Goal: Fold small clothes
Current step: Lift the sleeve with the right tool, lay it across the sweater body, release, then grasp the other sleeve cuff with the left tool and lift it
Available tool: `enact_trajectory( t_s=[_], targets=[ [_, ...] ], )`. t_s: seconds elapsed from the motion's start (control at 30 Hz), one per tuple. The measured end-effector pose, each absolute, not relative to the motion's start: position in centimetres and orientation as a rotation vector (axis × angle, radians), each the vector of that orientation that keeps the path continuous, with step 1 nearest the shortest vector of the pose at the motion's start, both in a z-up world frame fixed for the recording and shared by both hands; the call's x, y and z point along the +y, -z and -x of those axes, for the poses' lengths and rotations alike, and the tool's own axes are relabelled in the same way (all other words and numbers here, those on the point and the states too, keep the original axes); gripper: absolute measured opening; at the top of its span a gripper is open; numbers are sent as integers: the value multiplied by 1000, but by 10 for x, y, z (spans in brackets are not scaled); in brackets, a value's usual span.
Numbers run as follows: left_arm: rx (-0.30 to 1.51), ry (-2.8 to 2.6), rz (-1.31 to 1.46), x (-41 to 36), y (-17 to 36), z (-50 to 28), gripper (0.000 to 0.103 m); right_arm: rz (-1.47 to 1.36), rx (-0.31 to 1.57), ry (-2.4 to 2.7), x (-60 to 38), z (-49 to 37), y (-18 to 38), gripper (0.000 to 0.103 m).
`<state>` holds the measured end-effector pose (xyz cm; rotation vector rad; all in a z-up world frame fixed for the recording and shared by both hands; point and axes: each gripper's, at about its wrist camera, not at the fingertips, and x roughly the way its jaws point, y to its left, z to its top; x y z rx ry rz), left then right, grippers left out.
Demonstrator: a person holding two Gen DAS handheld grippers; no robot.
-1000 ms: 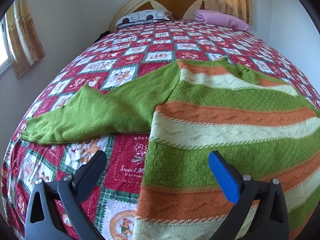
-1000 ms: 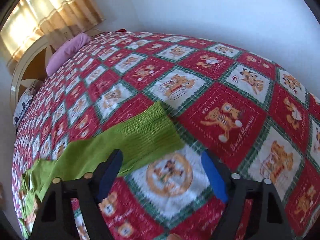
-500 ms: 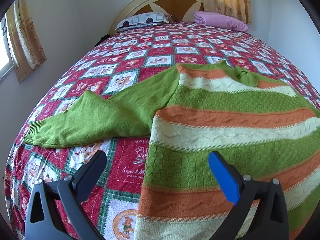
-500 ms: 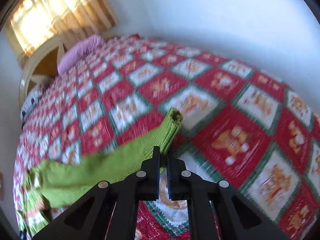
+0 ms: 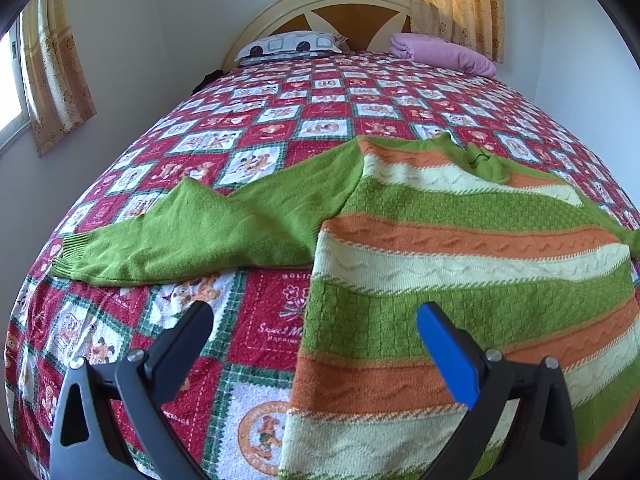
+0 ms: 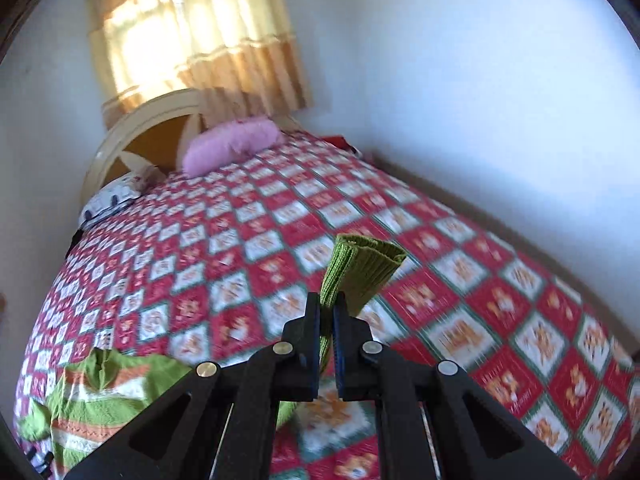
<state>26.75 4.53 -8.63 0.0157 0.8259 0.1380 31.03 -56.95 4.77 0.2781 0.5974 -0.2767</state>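
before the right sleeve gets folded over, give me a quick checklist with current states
1. Right gripper jaws clamped on the sleeve cuff: ok.
2. Cuff raised off the bedspread: ok.
3. Sweater body lying flat: ok.
4. Other sleeve spread out flat: not ok, it bends and bunches.
5. Left gripper open and holding nothing: ok.
6. Held sleeve free of twists: cannot tell, hidden behind the jaws.

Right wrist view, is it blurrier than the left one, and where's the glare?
Right wrist view: the quilt is smeared, while the green cuff pinched in the right gripper stays crisp; the backlit curtain blows out. Left wrist view: sharp and evenly lit, with fisheye bulging the bed.
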Motion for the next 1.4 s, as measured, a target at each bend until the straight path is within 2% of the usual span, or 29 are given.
enact_trajectory(
  t_s=[0.3,0.77,1.0,1.23,1.3,1.37,1.4],
  targets=[
    [827,-143,32,60,89,-262,103,-105,542,138,-481,-332,-95,5],
    [838,-118,97,75,94,-257,103,111,535,-114,-340,-340,-112,5],
    [838,-126,96,78,94,-255,103,190,585,-296,-239,-345,-64,5],
    [845,-160,87,92,91,-251,103,220,735,-431,-154,-351,52,5],
    [840,-172,74,94,89,-250,103,232,803,-455,-142,-348,84,9],
    [836,-180,55,95,87,-250,103,237,887,-513,-138,-342,105,39],
    [835,-184,40,95,85,-250,103,229,901,-527,-142,-336,108,45]
  ],
)
